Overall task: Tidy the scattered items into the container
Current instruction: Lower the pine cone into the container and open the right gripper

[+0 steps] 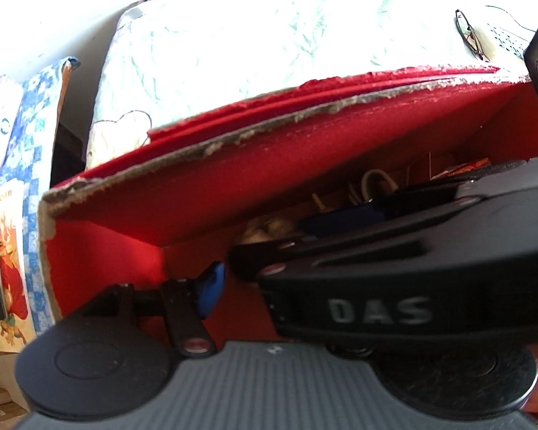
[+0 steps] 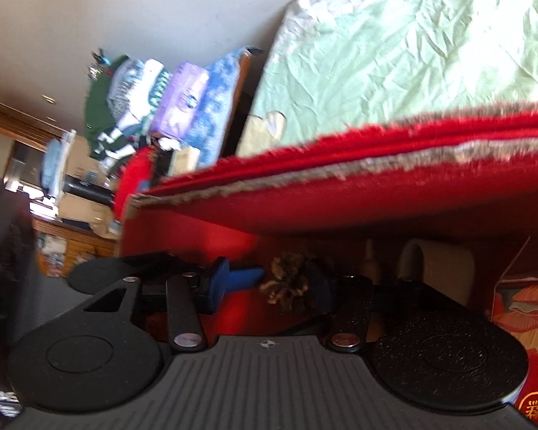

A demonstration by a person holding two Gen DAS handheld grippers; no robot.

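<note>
Both grippers reach into the red box point(image 2: 340, 193) on the bed. The right gripper point(image 2: 269, 285) clasps a pinecone point(image 2: 287, 283) between its blue pads point(image 2: 220, 279), low inside the box. The left gripper point(image 1: 262, 251): whether it's holding anything, I can't tell, the other tool blocks it.

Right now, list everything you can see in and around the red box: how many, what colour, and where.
Red cardboard box: one, red, on the bed.
Brown pine cone: one, brown, in the box, between the right gripper's fingers.
White plug adapter: one, off-white, box floor, right.
Patterned red packet: one, red-orange, far right in the box.
Pale green bedsheet: one, beyond the box.
Black-rimmed glasses: one pair, on the sheet.
Left gripper: blue pads, inside the box.
Right gripper: blue pads, either side of the cone.
</note>
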